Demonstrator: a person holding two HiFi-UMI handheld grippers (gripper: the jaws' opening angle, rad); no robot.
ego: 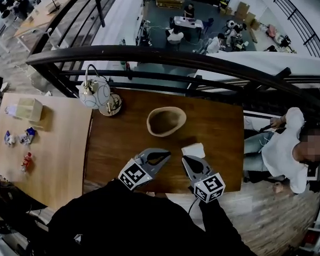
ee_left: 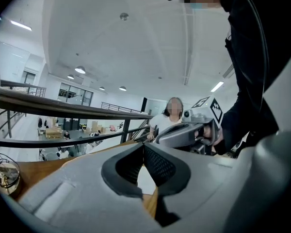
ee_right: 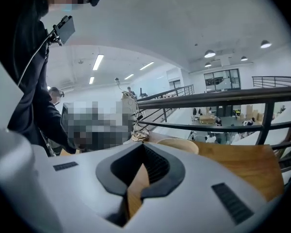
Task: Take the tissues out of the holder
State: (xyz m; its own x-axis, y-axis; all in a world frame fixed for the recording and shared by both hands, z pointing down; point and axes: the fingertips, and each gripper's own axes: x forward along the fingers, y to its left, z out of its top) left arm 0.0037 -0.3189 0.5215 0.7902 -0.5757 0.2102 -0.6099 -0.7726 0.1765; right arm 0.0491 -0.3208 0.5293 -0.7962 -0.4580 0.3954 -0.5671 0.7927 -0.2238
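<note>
Head view: white tissue [ego: 193, 150] on table [ego: 218, 122] outside wooden holder [ego: 166, 121]; left gripper [ego: 167, 155], right gripper [ego: 186, 159] both closed.

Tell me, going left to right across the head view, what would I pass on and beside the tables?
small box → glass lamp → wooden holder → white tissue → seated person

Tabletop [ego: 218, 137] right of holder [ego: 166, 120] bare; lamp [ego: 96, 93] crowds left corner, railing [ego: 165, 55] behind.
</note>
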